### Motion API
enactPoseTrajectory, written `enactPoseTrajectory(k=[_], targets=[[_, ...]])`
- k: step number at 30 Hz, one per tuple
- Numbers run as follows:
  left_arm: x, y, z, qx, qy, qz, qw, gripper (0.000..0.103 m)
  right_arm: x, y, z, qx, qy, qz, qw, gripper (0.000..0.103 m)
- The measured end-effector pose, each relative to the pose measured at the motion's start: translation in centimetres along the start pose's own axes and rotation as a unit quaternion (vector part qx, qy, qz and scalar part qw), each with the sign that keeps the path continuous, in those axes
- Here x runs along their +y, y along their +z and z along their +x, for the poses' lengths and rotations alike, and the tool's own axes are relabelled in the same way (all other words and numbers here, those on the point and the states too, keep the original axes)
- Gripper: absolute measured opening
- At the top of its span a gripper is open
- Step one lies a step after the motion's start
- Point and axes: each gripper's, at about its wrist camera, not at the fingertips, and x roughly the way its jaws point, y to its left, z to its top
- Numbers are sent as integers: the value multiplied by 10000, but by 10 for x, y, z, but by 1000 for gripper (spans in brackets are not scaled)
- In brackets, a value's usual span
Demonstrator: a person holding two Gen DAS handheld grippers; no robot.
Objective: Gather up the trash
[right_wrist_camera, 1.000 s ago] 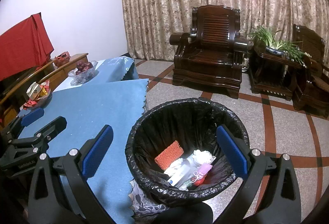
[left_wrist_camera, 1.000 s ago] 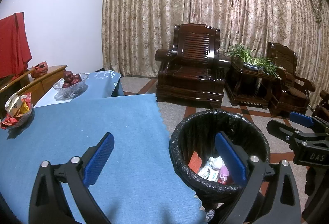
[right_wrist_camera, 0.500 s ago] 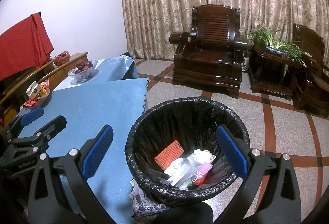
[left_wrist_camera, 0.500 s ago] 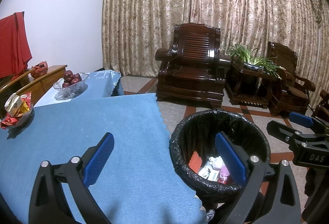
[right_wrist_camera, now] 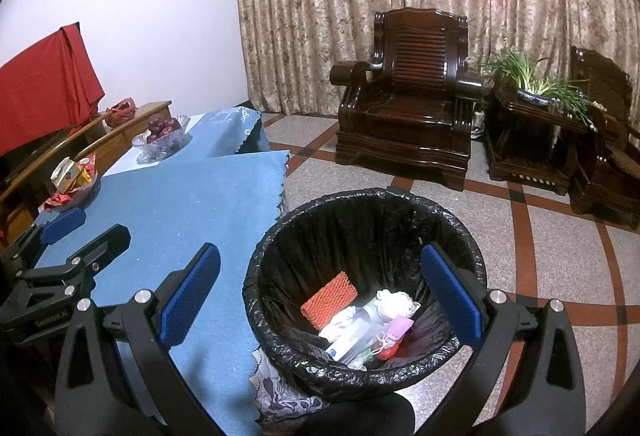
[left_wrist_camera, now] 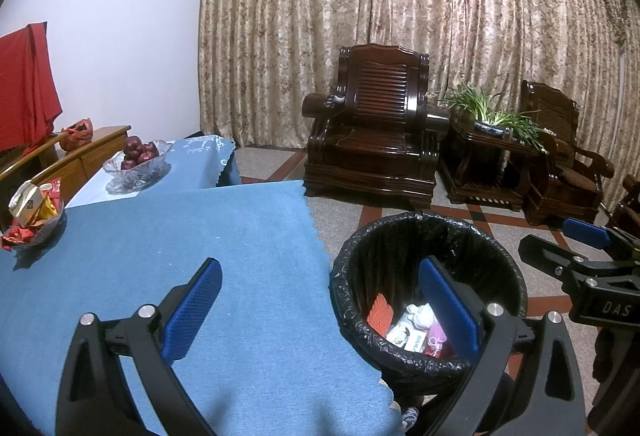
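The bin [right_wrist_camera: 364,276], black-lined, stood on the floor beside the table [left_wrist_camera: 160,256] and held an orange mesh sleeve [right_wrist_camera: 329,300], tissues [right_wrist_camera: 394,302] and wrappers. Both the left gripper [left_wrist_camera: 320,300] and the right gripper [right_wrist_camera: 320,296] hovered, fingers apart and empty. "DAS" showed on the right gripper.

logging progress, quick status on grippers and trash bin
Left gripper open, empty. Right gripper open, empty, above the trash bin. Orange foam net and wrappers inside. Nothing in the way.

White letters "DAS" on the right gripper [left_wrist_camera: 588,248] body, other print too small to read
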Motion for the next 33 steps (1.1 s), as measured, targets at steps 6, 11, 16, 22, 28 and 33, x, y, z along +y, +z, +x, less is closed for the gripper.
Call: enactPoseTrajectory(k=[6,11,16,22,28,33], targets=[[-1,0,0,1,-3,9,10000,97,0,0,0,-2,3,0,10000,98],[-2,0,0,1,2,4,10000,97,0,-1,1,-3,6,-1,10000,98],[-2,0,0,1,4,2,10000,97,0,-1,1,3,3,1,10000,98],[-1,0,0,-3,3,7,10000,97,0,-1,1,5,4,1,10000,98],[1,0,1,25,9,17,10000,97,0,-2,2,14,3,4,10000,98],[4,-1,5,48,20,5,10000,97,0,-1,2,17,4,1,10000,98]])
